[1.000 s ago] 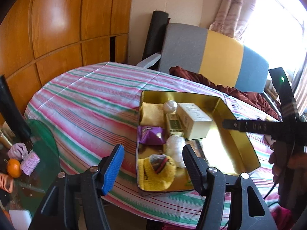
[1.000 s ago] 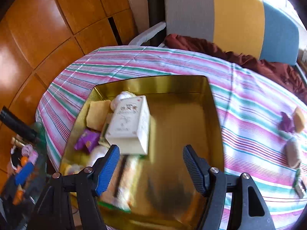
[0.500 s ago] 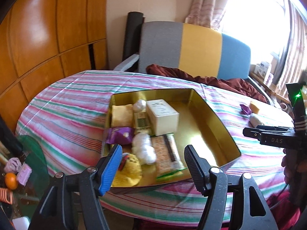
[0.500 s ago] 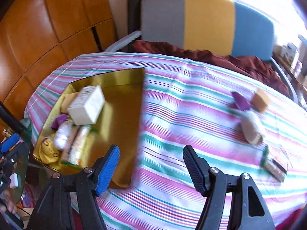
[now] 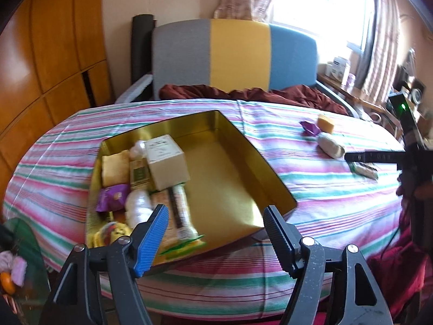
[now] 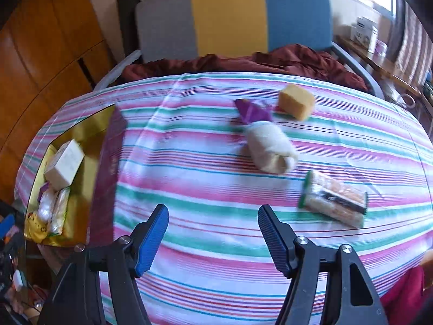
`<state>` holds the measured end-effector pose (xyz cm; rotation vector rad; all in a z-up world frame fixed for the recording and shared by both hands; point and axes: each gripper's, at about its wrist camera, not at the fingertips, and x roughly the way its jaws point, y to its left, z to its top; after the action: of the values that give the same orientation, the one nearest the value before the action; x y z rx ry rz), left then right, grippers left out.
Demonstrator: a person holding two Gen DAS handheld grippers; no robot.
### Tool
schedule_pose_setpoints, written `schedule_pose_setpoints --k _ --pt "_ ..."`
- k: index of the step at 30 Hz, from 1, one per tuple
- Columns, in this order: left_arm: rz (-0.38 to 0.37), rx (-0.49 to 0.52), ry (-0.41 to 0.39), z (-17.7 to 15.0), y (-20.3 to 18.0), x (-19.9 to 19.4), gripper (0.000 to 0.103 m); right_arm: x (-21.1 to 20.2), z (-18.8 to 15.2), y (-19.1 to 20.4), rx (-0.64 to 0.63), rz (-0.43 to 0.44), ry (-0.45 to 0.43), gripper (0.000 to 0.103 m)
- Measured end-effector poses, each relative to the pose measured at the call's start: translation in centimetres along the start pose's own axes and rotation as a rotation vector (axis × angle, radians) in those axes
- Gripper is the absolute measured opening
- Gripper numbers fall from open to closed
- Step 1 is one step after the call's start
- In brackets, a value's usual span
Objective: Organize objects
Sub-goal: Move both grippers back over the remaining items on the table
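A gold tin [image 5: 238, 138] [image 6: 92, 130] sits on the striped tablecloth [image 6: 205, 178], holding a cream box [image 5: 166, 162] [image 6: 65, 166], a purple packet [image 5: 112, 196], white bundles, a yellow soft toy [image 5: 111, 234] and a snack bar. Loose on the cloth to the right lie a purple wrapper [image 6: 253, 111], an orange sponge block [image 6: 296, 101], a cream roll [image 6: 270, 147] and a wrapped snack bar [image 6: 335, 199]. My left gripper [image 5: 216, 224] hovers at the tin's near edge, its jaws opening with nothing between them. My right gripper [image 6: 212, 230] is open and empty, short of the loose items.
A grey, yellow and blue chair [image 5: 235, 54] with dark red cloth [image 6: 257, 59] stands behind the table. Wooden panels [image 5: 40, 54] line the left wall. A side shelf with clutter [image 5: 13, 268] is at lower left. The right gripper's body [image 5: 406, 157] shows at the far right.
Both views have swung to the right. The right gripper left the tin and now faces the loose items on the cloth. The left gripper's jaws have widened.
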<state>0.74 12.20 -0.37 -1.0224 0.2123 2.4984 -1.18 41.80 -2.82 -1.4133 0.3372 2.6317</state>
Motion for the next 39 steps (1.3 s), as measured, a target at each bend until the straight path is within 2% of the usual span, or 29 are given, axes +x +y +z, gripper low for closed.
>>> schedule_pose_setpoints --k 6,11,16,19,24,28,39 --pt "-0.033 0.033 0.020 0.3 -1.7 0.8 0.073 -0.7 1.8 -6.3 0.119 -0.083 -0.010 0.070" --pt "-0.057 0.054 0.041 0.8 -3.1 1.5 0.073 -0.3 2.7 -13.0 0.292 -0.159 -0.061 0.070" --pt "-0.100 0.091 0.059 2.0 -5.4 2.7 0.073 0.2 1.0 -18.6 0.571 -0.113 -0.067 0.070" --pt "-0.147 0.109 0.073 3.1 -7.4 3.5 0.073 -0.4 0.7 -19.6 0.615 -0.114 -0.088 0.070" --pt "-0.210 0.141 0.093 4.8 -11.0 5.0 0.074 0.3 0.7 -19.3 0.619 -0.054 -0.051 0.070" --pt "-0.265 0.134 0.147 6.0 -13.5 7.0 0.074 0.6 0.6 -19.2 0.607 -0.026 -0.031 0.070" --pt "-0.302 0.119 0.256 9.0 -18.3 13.3 0.079 0.7 0.2 -19.9 0.647 0.057 -0.020 0.070"
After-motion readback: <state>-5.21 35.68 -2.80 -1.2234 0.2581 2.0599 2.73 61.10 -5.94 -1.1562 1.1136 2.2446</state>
